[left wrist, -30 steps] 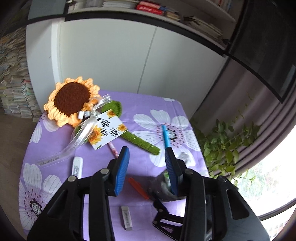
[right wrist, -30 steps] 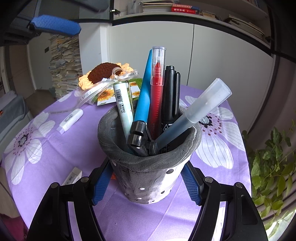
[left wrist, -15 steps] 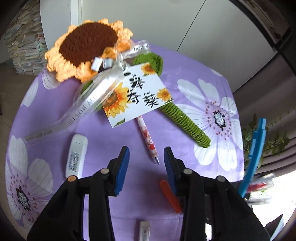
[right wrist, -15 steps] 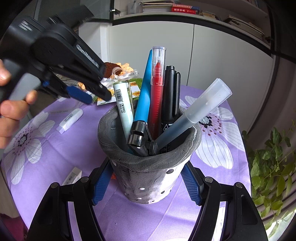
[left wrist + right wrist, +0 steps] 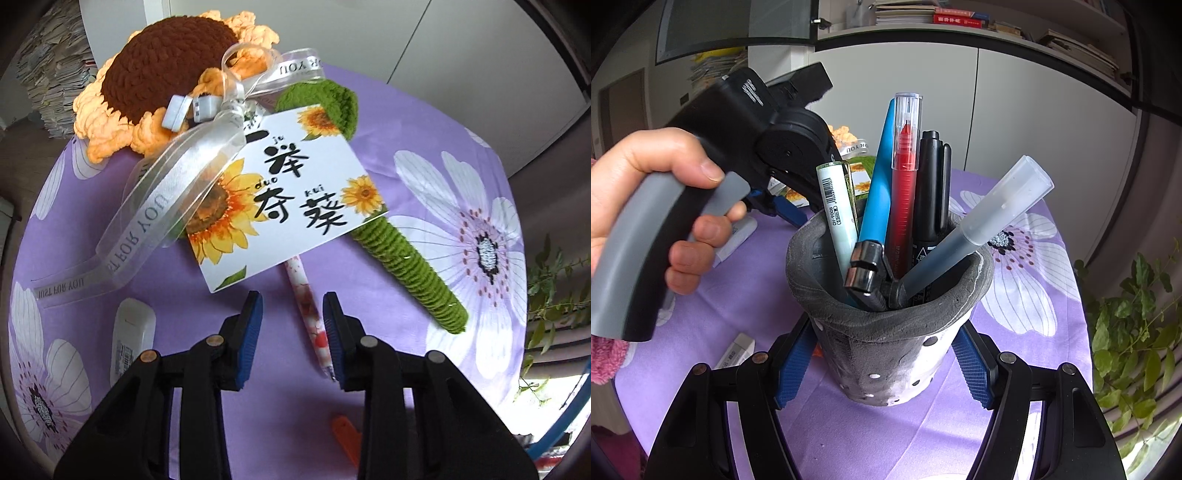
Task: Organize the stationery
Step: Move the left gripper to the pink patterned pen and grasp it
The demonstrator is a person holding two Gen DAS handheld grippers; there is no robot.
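The grey pen pot is kept clamped upright on the worktop by the right claw, while the part-open, just-narrowing left claw is lowered empty around the floral pen beside the crocheted sunflower.

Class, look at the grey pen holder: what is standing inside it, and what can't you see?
Inside the grey pen holder: a pale green pen, blue pen, red pen, black marker and frosted-cap pen. Their lower ends are hidden by its wall.
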